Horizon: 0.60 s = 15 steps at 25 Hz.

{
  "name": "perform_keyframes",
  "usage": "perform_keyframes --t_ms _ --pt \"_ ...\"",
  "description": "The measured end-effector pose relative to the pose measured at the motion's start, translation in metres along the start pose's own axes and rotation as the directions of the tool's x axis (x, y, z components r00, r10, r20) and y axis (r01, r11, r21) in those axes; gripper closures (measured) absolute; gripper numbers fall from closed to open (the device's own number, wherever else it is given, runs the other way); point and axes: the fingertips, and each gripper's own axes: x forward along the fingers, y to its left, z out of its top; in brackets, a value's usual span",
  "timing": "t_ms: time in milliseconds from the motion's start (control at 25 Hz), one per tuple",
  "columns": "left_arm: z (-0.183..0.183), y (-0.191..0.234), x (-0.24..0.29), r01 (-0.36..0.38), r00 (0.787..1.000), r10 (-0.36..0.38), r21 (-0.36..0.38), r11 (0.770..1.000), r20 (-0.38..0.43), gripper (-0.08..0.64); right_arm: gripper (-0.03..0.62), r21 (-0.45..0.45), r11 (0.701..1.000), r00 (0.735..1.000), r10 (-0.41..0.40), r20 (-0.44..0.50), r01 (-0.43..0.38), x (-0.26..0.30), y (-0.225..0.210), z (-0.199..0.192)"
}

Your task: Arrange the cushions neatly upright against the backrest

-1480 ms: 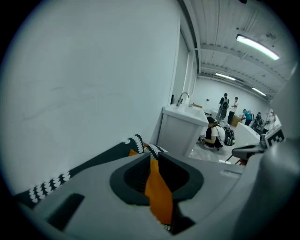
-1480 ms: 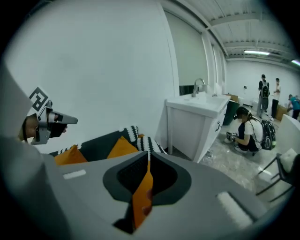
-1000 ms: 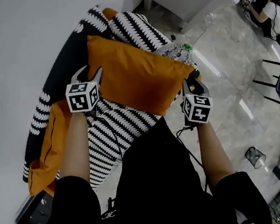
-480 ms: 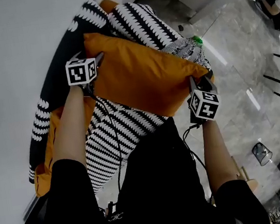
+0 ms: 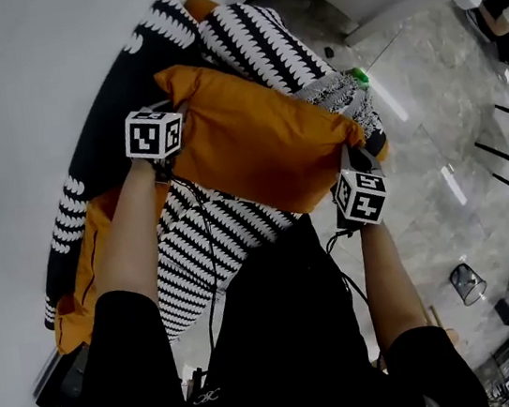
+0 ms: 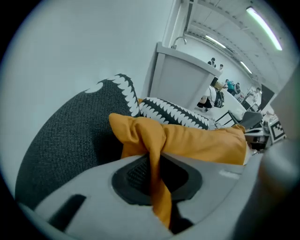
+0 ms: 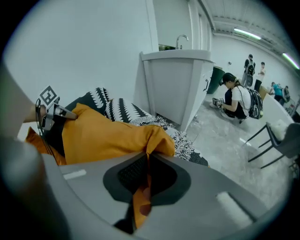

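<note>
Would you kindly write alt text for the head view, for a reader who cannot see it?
Seen from above, a person grips an orange cushion by two corners, the left gripper and right gripper having just closed on its fabric. Beneath it lie black-and-white cushions beside a white wall, with grey floor at right.

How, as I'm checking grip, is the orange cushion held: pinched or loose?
Pinched at both ends. The left gripper and right gripper have just closed, each on a corner of the orange cushion, fabric squeezed between their jaws.
</note>
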Motion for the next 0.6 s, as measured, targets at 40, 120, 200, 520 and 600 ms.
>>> perform_keyframes --t_ms 40,120,200,520,600 --pt "-0.001 -0.003 -0.009 0.001 1.000 -0.001 -0.010 1.000 0.009 0.514 0.572 0.023 1.000 1.000 0.012 -0.004 -0.012 -0.004 0.000 -0.001" --pt "-0.005 -0.012 -0.027 0.002 1.000 -0.001 -0.031 1.000 0.028 0.515 0.574 0.036 0.999 0.999 0.037 0.003 -0.037 -0.014 0.003 0.000" --pt "-0.009 -0.022 -0.049 0.018 0.999 -0.015 -0.060 0.998 0.050 0.517 0.574 0.018 0.998 0.998 0.056 0.026 -0.057 -0.029 0.008 0.002" --pt "-0.051 -0.083 -0.170 0.042 0.979 -0.016 -0.124 0.991 0.203 0.517 0.575 -0.009 0.997 0.991 0.083 0.110 -0.082 -0.113 0.008 0.010" --pt "-0.064 -0.101 -0.201 0.032 0.974 0.000 -0.138 0.990 0.228 0.517 0.575 -0.022 0.997 0.987 0.081 0.140 -0.078 -0.140 0.008 0.015"
